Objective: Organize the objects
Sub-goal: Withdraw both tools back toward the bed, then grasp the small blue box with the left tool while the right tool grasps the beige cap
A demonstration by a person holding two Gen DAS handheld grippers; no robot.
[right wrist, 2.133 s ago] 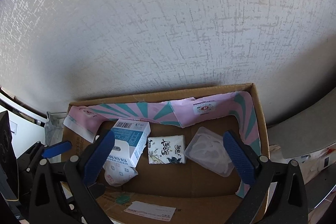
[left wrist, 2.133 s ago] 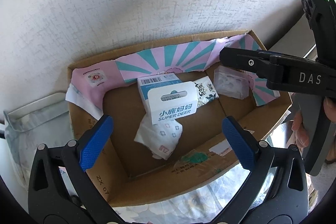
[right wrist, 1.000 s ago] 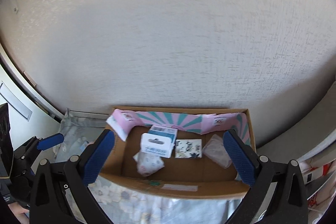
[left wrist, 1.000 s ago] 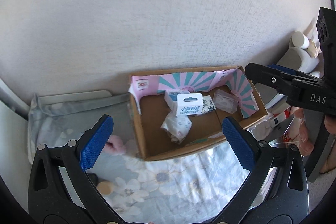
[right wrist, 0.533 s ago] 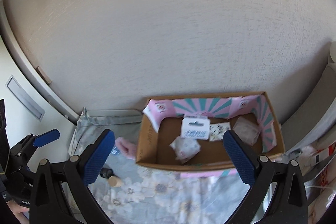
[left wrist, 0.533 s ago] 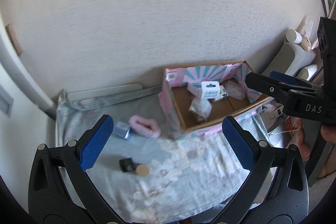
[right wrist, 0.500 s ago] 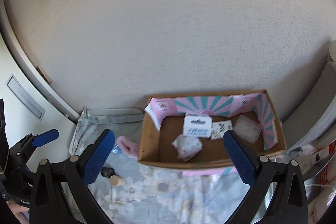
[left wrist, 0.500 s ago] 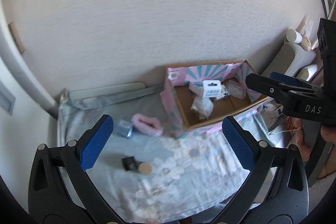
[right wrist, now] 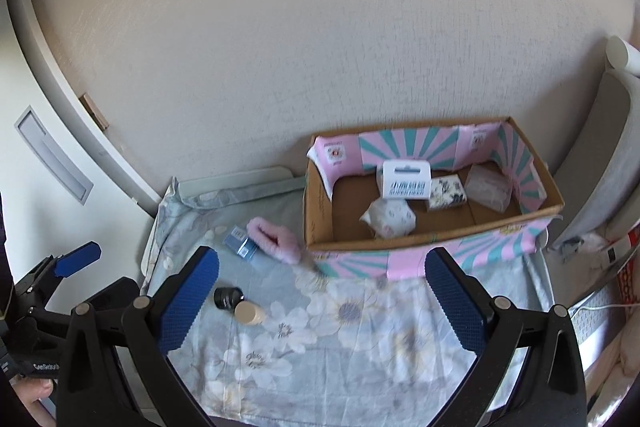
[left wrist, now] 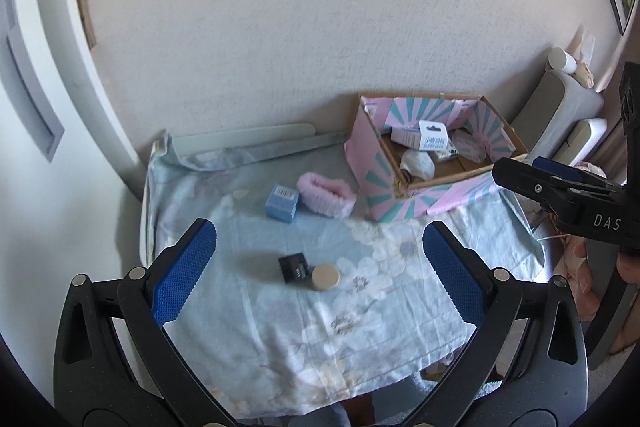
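Note:
A cardboard box [right wrist: 318, 215] with pink and teal paper lining stands against the wall at the table's right; the same box [left wrist: 464, 177] holds a white carton [right wrist: 406, 181], a patterned tissue pack [right wrist: 446, 193], a clear packet [right wrist: 490, 189] and a small wrapped pack [right wrist: 390, 217]. On the floral cloth lie a pink fluffy band [left wrist: 326, 195], a small blue box [left wrist: 282, 203], a black cube [left wrist: 294, 267] and a beige round lid [left wrist: 325, 277]. My left gripper [left wrist: 318, 273] hangs open, high above the cube and lid. My right gripper [right wrist: 322, 301] is open too, empty, over the cloth.
The table, covered by a floral cloth [left wrist: 248, 311], butts against a textured wall [left wrist: 280, 27]. A white door frame [left wrist: 80, 67] stands at the left. A grey cushioned seat [right wrist: 608, 155] and clutter sit to the right of the box.
Both grippers have pulled back and up from the box. The whole table, with the band, blue box, cube and lid, has come into view.

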